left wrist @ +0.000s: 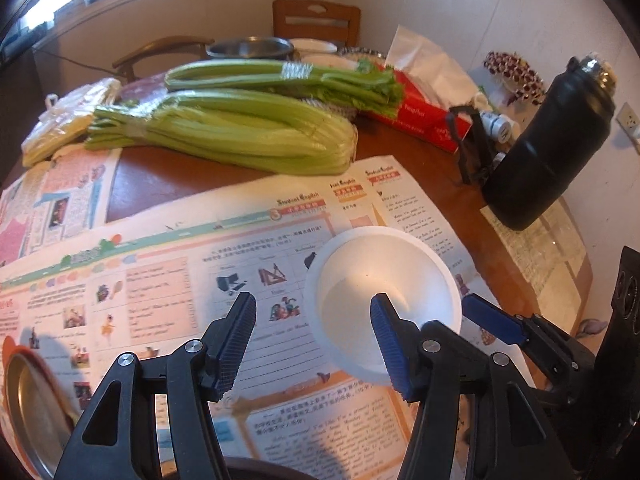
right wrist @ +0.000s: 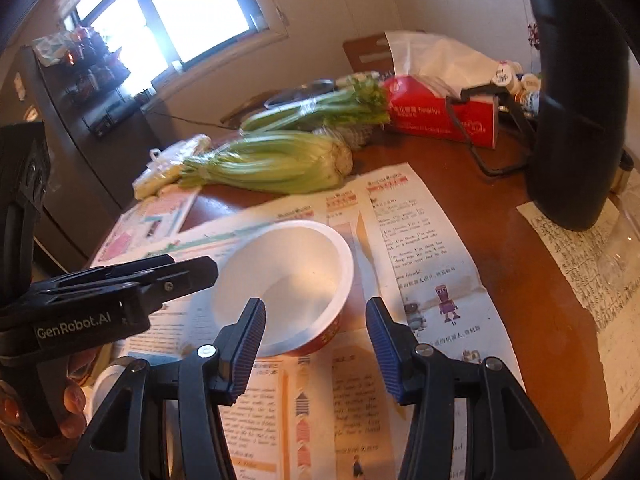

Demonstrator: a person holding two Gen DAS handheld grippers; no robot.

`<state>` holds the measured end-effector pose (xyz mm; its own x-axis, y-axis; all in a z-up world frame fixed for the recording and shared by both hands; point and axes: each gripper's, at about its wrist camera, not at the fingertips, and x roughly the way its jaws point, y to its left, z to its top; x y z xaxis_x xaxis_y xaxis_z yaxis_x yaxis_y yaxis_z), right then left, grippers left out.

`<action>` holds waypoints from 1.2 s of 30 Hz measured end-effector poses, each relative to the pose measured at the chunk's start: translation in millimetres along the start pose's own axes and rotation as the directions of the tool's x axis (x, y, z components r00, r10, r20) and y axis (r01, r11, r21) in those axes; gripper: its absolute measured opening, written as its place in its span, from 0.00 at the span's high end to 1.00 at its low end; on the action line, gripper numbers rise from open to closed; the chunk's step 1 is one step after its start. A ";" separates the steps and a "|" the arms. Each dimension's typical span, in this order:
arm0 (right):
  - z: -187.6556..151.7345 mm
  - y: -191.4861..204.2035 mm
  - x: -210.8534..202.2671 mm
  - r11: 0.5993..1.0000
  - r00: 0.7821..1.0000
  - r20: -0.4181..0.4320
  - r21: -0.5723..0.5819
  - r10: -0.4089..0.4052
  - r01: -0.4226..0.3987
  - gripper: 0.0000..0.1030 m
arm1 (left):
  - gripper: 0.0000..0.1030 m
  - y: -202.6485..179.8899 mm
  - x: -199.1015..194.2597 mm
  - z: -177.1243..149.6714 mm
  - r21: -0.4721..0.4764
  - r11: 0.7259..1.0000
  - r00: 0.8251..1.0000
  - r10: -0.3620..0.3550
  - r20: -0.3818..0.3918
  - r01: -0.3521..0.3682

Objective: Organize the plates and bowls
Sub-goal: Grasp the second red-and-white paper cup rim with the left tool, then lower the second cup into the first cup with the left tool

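While the white bowl rests on newspaper, both tongs, left and right, hover parted, gripping nothing.

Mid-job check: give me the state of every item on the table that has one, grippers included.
white bowl: upright, empty, on the newspaper.
left gripper: open, holding nothing, one finger over the bowl.
right gripper: open, holding nothing, just short of the bowl.
metal plate: lying flat at the table's edge.
black bottle: standing, capped.
tissue box: open, tissue sticking out.
celery bundles: lying flat, tied.
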<state>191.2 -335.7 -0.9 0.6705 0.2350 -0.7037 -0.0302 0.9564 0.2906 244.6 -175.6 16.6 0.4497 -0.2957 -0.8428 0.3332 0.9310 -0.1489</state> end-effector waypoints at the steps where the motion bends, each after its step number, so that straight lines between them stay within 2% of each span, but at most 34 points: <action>1: 0.7 -0.7 5.1 1.000 1.000 -0.009 -0.004 0.005 -0.005 0.49 | 0.40 -1.5 4.0 0.4 0.004 1.000 1.000 -0.003 -0.010 0.003; 9: -1.1 7.1 21.6 0.997 0.998 -0.026 -0.053 0.051 -0.053 0.50 | 0.42 0.9 28.6 -1.3 -0.015 1.000 0.997 -0.022 -0.068 0.021; 13: -3.8 11.0 23.4 0.997 0.999 -0.024 -0.073 0.036 -0.038 0.53 | 0.47 6.5 36.7 -2.9 -0.042 0.998 0.994 -0.050 -0.099 0.046; 28: -7.6 30.3 2.7 0.994 0.999 0.017 -0.102 0.045 -0.044 0.54 | 0.50 8.7 5.5 -12.3 -0.029 0.998 0.998 -0.052 -0.036 0.051; 36: -15.5 25.3 5.8 0.995 0.997 -0.007 -0.063 0.072 -0.072 0.54 | 0.50 16.3 22.1 -13.6 -0.061 0.997 0.996 -0.056 -0.070 0.052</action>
<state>182.9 -307.5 -7.7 0.6617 0.3042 -0.6853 -0.1252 0.9460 0.2989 248.6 -164.1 -11.4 0.3714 -0.3315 -0.8673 0.3051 0.9258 -0.2232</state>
